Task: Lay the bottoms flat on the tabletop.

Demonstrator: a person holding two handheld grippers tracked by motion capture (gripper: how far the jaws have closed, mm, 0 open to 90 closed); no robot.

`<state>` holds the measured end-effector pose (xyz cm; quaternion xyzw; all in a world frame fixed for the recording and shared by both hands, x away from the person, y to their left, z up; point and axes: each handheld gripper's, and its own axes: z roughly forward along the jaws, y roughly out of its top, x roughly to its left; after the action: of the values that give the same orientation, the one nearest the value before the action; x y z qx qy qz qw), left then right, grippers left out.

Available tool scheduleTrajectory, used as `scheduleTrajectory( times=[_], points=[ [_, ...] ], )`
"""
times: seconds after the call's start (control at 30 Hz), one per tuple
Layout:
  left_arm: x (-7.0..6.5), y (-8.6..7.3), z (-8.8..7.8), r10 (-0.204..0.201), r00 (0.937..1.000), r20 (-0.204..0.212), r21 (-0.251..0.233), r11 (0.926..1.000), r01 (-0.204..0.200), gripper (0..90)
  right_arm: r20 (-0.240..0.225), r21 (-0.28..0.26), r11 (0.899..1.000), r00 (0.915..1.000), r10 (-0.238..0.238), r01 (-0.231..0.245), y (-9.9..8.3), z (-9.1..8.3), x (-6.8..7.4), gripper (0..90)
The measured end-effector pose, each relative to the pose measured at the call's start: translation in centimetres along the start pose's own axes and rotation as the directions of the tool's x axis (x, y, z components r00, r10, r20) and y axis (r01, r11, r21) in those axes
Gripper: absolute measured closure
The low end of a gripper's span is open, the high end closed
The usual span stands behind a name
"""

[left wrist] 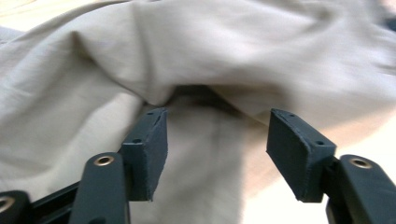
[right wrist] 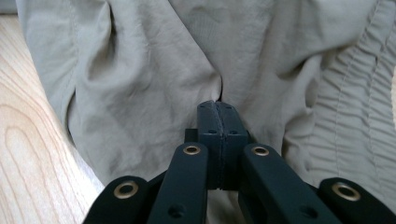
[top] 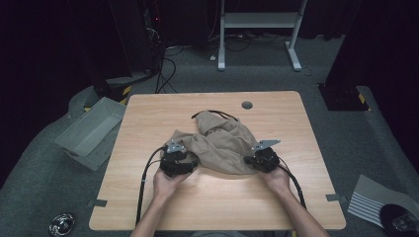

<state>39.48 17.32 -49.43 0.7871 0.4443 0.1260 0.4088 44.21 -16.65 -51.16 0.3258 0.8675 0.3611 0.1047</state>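
- Pale wooden table (top: pixel 148 207) carries a crumpled beige cloth garment (top: pixel 222 143) at centre frame.
- Right gripper (right wrist: pixel 219 109) is pinched together on a fold, seemingly.
- Left gripper (left wrist: pixel 217 140) gapes; close it deep on cloth.

black grippers (top: pixel 179 163) (brass rivets); trailing cables; bare forearms

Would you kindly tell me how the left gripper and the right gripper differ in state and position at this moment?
The left gripper is open, its fingers apart with beige garment beyond them; the right gripper is shut, fingers pressed together on a fold of that cloth. In the high view, the left sits at the garment's near-left edge, the right at its near-right edge. Both are black, hand-held, low over the wooden table.
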Motion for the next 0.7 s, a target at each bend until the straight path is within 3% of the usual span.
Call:
scheduleTrajectory(
  times=[0.1,0.3,0.43,0.5,0.7],
  points=[
    [-2.2,0.2,-0.2,0.058,0.9968,0.054,0.002,0.9983,-0.058,35.1,-0.002,-0.006,1.0,0.9999,0.01,-0.011,0.4,0.1,0.0,90.0],
    [-4.4,1.0,1.6,0.106,0.9927,0.057,0.017,0.9941,-0.107,35.0,-0.011,-0.008,1.0,0.9999,0.013,-0.013,0.6,0.2,0.3,90.0],
    [-6.7,2.0,2.3,0.175,0.9832,0.052,0.005,0.9845,-0.176,34.8,-0.019,-0.016,1.0,0.9997,0.018,-0.018,0.6,-0.2,0.3,90.0],
    [-7.3,2.6,2.9,0.178,0.9823,0.06,0.01,0.9839,-0.179,33.8,-0.024,-0.022,1.0,0.9995,0.021,-0.022,0.7,-0.3,0.2,90.0],
    [-8.0,3.4,5.1,0.197,0.9799,0.034,0.056,0.9786,-0.198,29.3,-0.051,-0.015,1.0,0.9985,0.018,-0.018,0.8,0.0,0.6,90.0]
  ],
)
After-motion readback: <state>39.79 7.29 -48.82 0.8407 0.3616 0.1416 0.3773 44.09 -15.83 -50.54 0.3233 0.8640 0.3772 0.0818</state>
